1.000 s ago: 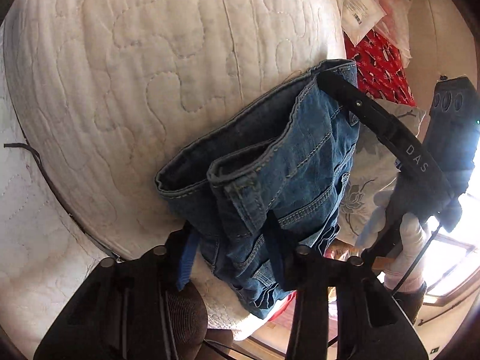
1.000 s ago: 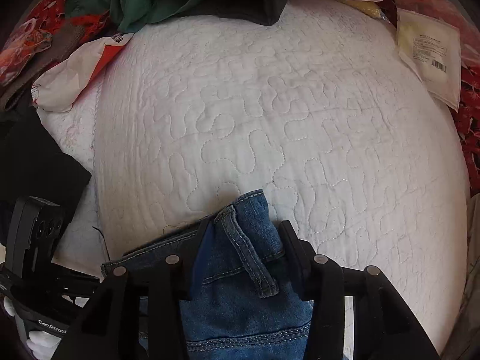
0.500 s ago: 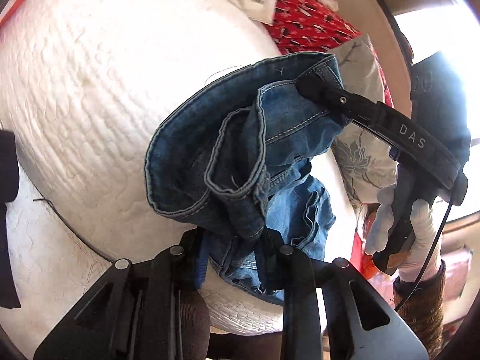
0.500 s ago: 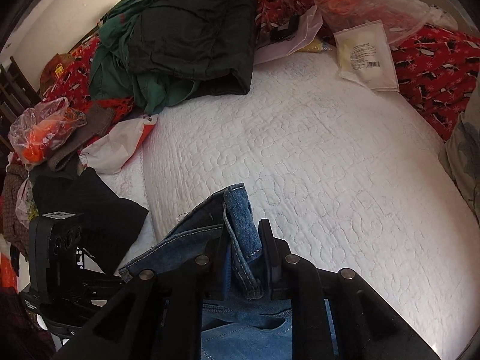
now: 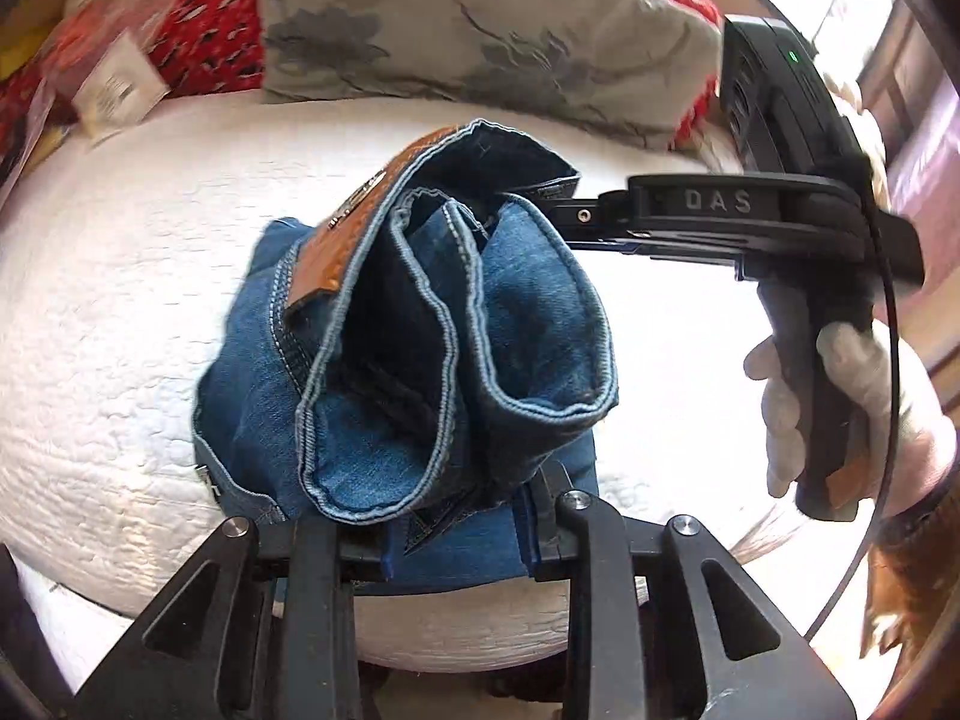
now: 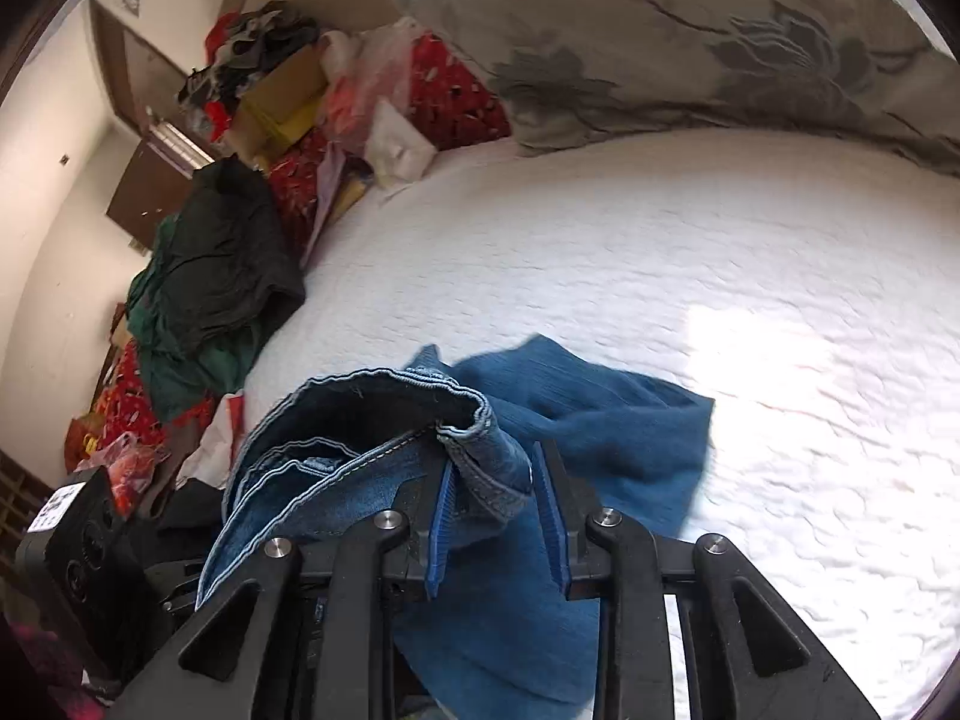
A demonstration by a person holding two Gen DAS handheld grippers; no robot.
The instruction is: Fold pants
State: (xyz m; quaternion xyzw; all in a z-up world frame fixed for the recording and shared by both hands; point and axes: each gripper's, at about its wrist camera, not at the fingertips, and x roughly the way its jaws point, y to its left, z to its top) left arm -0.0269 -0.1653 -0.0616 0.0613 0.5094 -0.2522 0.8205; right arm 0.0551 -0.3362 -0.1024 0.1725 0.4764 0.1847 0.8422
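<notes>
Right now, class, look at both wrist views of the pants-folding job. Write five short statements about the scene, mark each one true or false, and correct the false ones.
1. Both grippers are clamped on the jeans. True: the left gripper and the right gripper each pinch denim.
2. The jeans are black. False: they are blue denim.
3. A brown patch sits on the waistband. True.
4. The bed cover is red. False: it is white and quilted.
5. The grey flowered pillow lies on top of the jeans. False: it lies beyond them, at the far edge of the bed.
</notes>
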